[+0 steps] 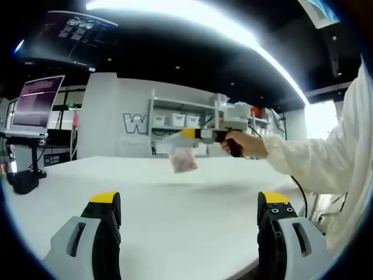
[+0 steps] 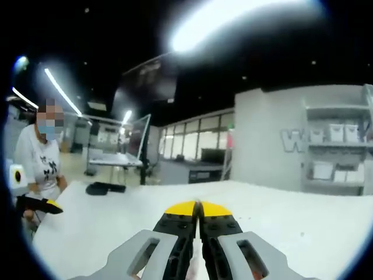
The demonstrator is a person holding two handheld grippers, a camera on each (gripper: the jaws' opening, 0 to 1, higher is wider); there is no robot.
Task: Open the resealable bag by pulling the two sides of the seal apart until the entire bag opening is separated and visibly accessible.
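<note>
A small clear resealable bag (image 1: 184, 160) with pinkish contents hangs in the air above the white table (image 1: 175, 221). My right gripper (image 1: 176, 136) reaches in from the right, held by a hand in a white sleeve, and is shut on the bag's top edge. In the right gripper view, the right gripper (image 2: 198, 207) has its yellow tips pressed together, and the bag is hidden beneath the jaws. My left gripper (image 1: 189, 201) is low over the near table. It is open, its jaws far apart with nothing between them, well short of the bag.
A monitor on a stand (image 1: 38, 105) sits at the table's left side. White shelves with bins (image 1: 186, 119) line the far wall. A person (image 2: 41, 157) at the table's edge holds a yellow-tipped tool (image 2: 41, 204). A dark object (image 2: 105, 188) lies on the table.
</note>
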